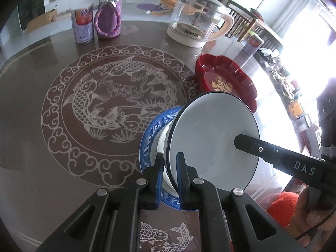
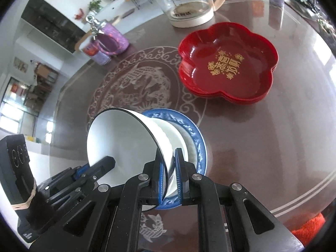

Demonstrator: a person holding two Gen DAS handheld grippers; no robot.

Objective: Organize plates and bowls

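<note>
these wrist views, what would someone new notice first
The white bowl with a dark rim stands out first: tilted on edge, pinched at opposite sides of its rim by the left tool and right tool, over a blue-patterned plate. Behind it sits a red flower-shaped tray with gold lettering, beside the carp design inlaid in the brown table.

Surface finishes as we note them

We record a glossy glazed white bowl (image 2: 126, 145), glossy red plastic-looking trays (image 2: 227, 63), a clear glass kettle (image 1: 196, 16) and a polished, reflective table (image 1: 52, 147).
</note>
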